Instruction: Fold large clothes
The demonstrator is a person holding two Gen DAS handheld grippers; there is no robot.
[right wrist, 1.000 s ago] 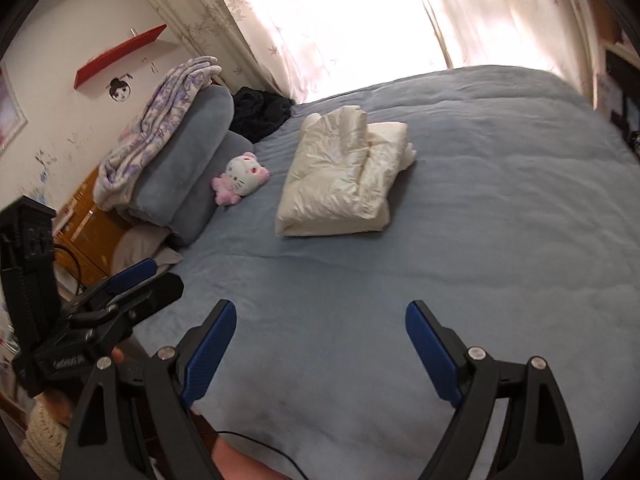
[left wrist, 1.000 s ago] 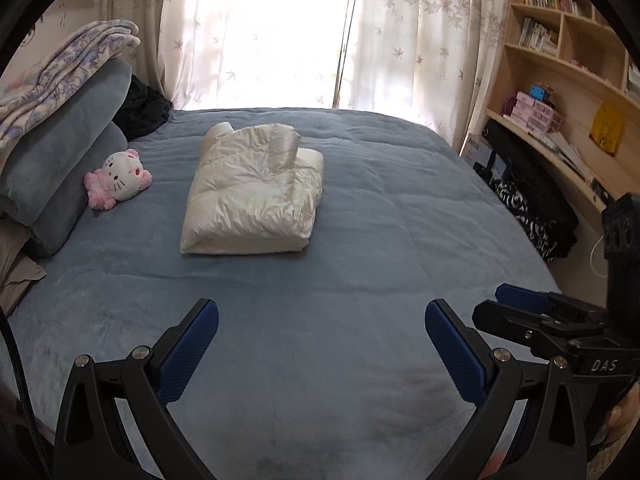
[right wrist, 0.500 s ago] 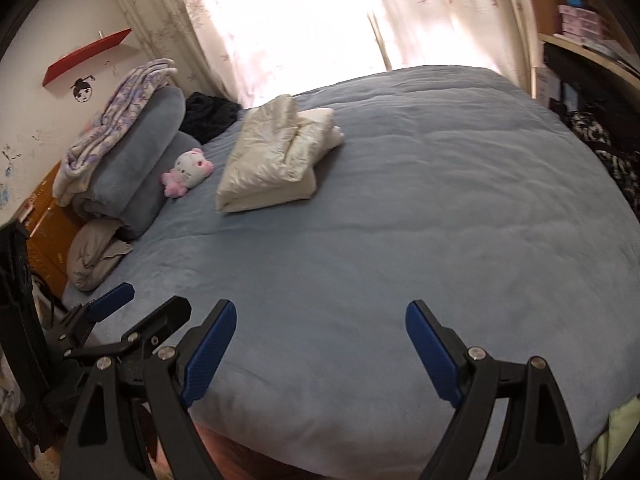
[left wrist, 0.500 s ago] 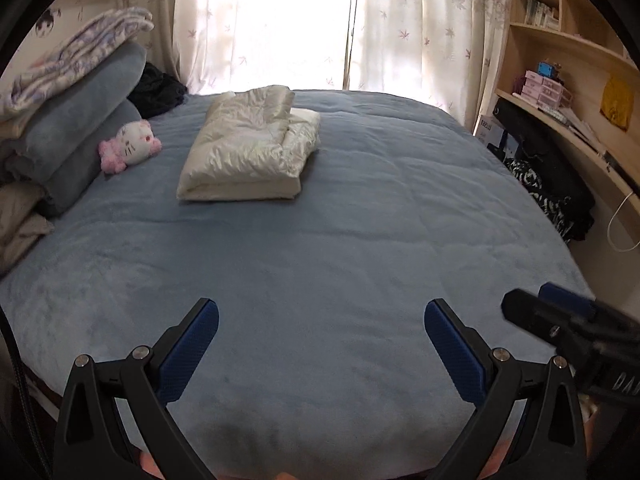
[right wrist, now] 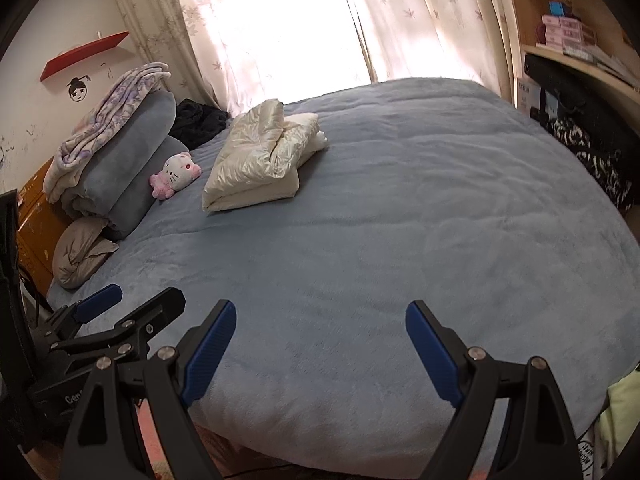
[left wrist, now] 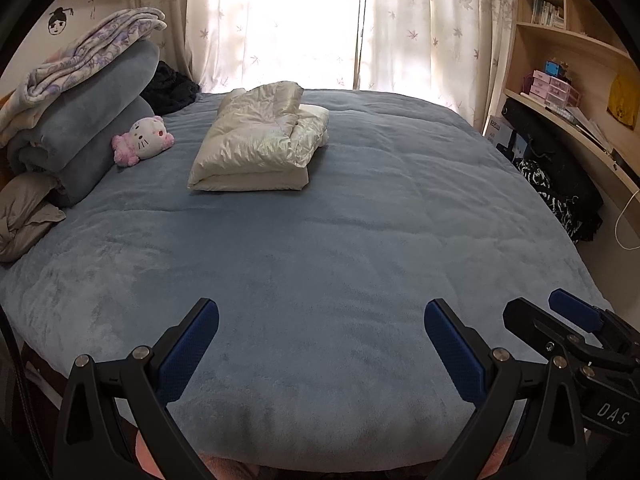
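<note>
Left gripper (left wrist: 320, 344): 2 black arms with blue pads, jaws spread wide, nothing between them, pointing forward and downward; seen again at the left edge of the right wrist view (right wrist: 132, 306), side-on

Right gripper (right wrist: 318, 346): 2 black arms with blue pads, jaws spread wide, nothing between them, angled downward; seen again at the right edge of the left wrist view (left wrist: 552, 312), side-on

Placement: the 2 grippers sit side by side, near each other, not touching

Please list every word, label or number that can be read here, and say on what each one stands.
"DAS": on the right gripper body, cut off at the edge.
"Gen": on the left gripper body, partly hidden.
Box print by the shelf: too blurred.
Book spines: too small.
</note>
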